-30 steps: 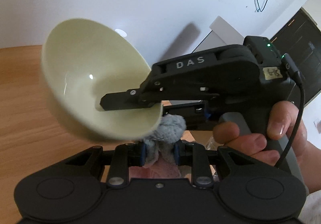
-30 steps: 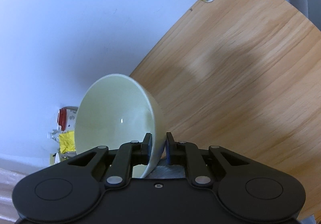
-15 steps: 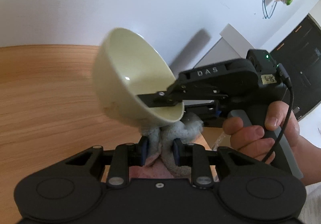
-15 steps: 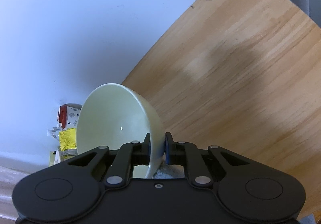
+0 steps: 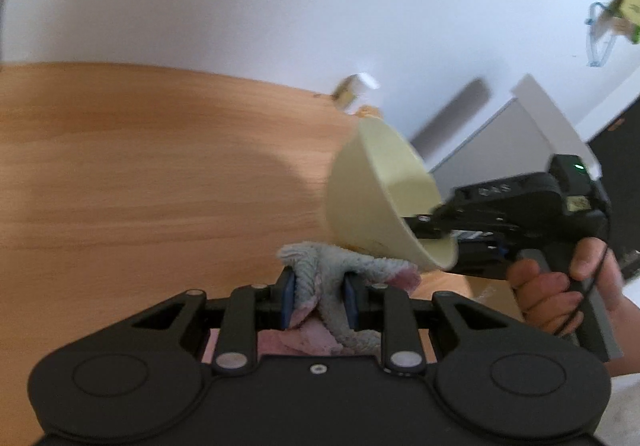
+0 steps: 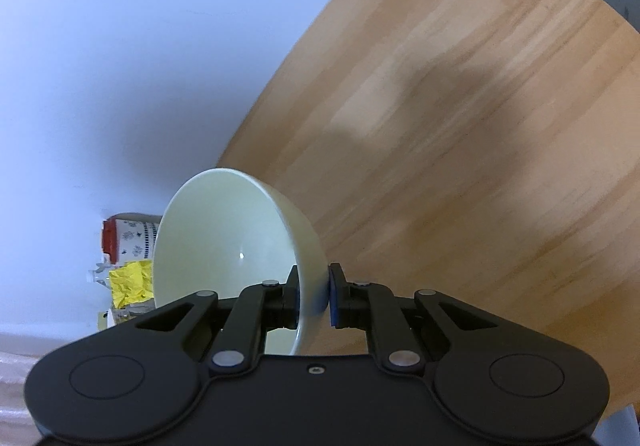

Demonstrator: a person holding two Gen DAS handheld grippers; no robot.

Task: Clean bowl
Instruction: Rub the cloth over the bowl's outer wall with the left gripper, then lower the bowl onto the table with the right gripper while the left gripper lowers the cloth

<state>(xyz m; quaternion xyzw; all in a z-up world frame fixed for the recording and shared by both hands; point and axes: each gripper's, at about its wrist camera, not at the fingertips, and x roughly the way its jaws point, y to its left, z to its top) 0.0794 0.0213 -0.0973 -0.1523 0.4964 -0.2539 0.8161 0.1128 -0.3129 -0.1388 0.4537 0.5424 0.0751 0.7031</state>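
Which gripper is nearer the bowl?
Right. The right gripper is clamped on the bowl rim; the left gripper, holding the cloth, sits just below the bowl's outer side.

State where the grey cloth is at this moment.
In the left wrist view the grey cloth is clamped in the left gripper, low centre, its end meeting the outside of the tilted bowl that the right gripper holds by the rim.
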